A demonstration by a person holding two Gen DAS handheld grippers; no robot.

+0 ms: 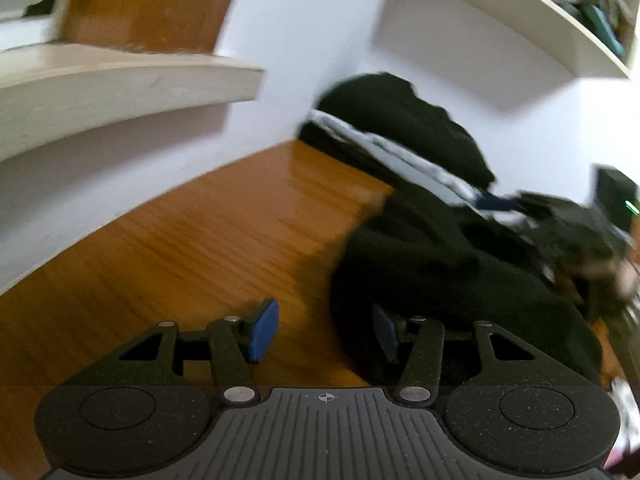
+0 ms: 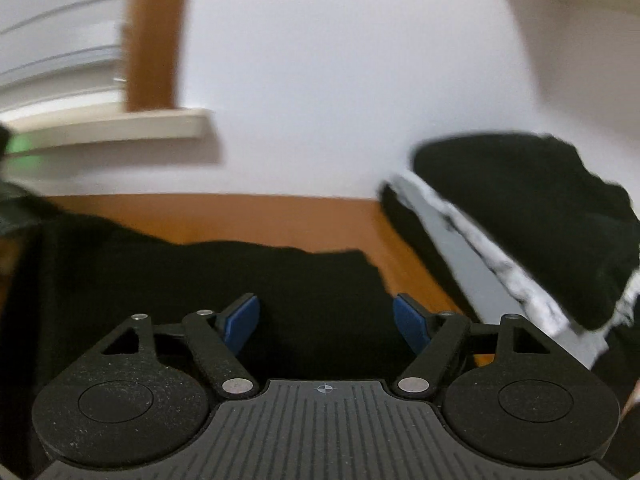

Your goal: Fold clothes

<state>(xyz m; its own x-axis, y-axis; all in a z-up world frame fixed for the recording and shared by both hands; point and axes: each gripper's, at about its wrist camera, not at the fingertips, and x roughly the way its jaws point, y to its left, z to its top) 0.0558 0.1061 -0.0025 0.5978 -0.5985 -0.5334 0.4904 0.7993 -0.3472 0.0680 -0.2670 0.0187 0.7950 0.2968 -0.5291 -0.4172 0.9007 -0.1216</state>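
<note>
Your right tool (image 2: pixel 326 322), gaping and empty, hovers over the black garment (image 2: pixel 200 280); left tool (image 1: pixel 326 334), half-open and empty, straddles its left edge.

The left gripper (image 1: pixel 326 330) and right gripper (image 2: pixel 326 322) look alike: speckled black linkage arms on silver pivot pins, blue pads on the fingers (image 2: pixel 240 322), twin round black discs, and a ribbed grey base bearing a small crosshair mark.

motion-blurred black garment (image 2: pixel 200 280), shelf contents (image 1: pixel 592 4) indistinct
</note>
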